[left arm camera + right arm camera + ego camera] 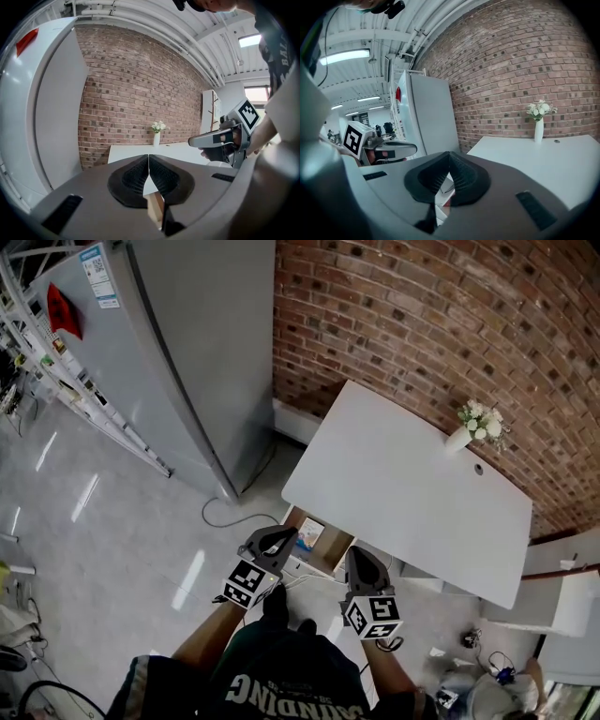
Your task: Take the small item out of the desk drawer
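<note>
The drawer (339,550) appears pulled out at the near edge of the white desk (403,484). The small item (309,532), a pale flat packet, lies inside it against the left wall. The left claw (280,537) hovers just above that corner with its jaws pressed together and nothing between them. The right claw (359,562) hangs beside the drawer's right side, likewise closed and empty. The main risk is a descent with the jaws closed, which would shove the packet deeper or pin it flat against the drawer floor. Opening late near the wooden wall could also catch a jaw on the rim. Because the packet looks thin, a shallow pinch may slip off it.
</note>
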The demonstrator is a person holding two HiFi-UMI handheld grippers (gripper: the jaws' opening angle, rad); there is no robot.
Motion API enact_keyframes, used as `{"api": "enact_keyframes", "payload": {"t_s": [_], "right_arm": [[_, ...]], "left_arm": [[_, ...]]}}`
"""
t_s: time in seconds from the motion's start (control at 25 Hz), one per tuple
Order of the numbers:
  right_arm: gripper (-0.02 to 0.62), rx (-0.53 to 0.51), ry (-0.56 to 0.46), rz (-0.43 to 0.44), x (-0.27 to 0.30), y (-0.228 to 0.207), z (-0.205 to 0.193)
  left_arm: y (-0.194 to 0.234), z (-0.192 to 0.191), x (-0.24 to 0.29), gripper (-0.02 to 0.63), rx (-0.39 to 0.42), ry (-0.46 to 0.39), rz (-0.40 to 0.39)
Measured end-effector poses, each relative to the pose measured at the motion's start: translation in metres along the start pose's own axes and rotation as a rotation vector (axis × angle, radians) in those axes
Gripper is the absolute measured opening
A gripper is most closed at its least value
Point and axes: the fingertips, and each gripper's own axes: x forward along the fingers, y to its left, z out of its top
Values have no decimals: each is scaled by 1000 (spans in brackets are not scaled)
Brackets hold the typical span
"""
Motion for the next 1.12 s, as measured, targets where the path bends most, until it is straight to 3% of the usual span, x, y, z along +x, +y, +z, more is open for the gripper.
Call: {"api": "enact_keyframes", "payload": {"t_s": [0.56, 1.12], "right_arm": [[25, -7, 6, -72, 11, 1, 1], [25, -4, 15, -66, -3, -4, -14]], "left_arm": [[11, -16, 16, 17, 13, 32, -87], [-2, -42, 28, 17, -3, 99, -85]]}}
